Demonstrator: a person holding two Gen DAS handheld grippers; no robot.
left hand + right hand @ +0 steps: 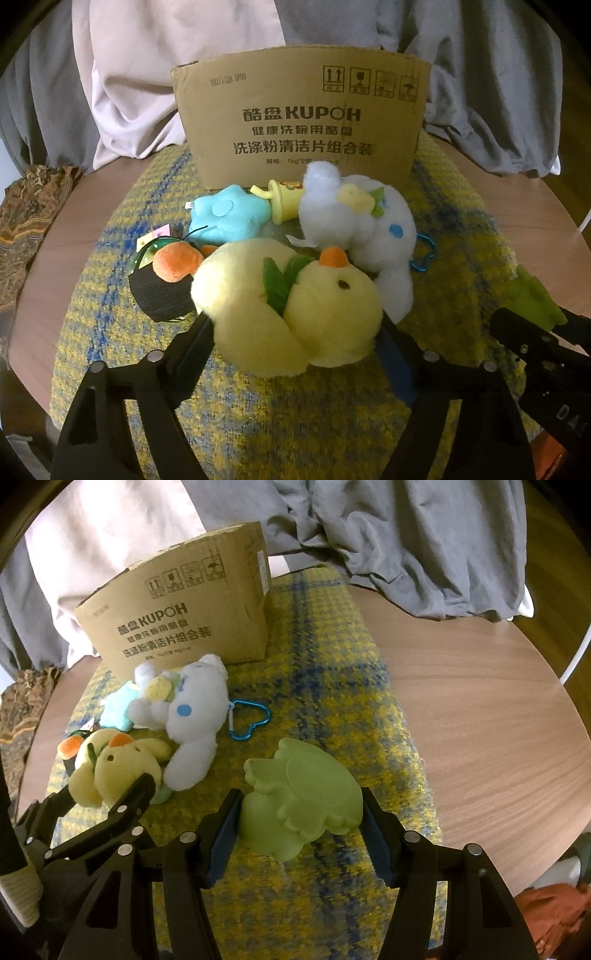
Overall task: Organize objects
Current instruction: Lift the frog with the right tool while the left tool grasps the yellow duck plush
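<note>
Grippers both loaded: my left gripper [295, 328] clamps the yellow chick plush [291, 306] and my right gripper [299, 823] the green toy [301, 797], cardboard box [303, 118] straight beyond both.

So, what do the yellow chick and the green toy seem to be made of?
Yellow chick: soft plush fabric, fuzzy matte pile, dented between the left gripper's fingers. Green toy: probably moulded plastic or rubber, smooth with a slight sheen and crisp edges.
</note>
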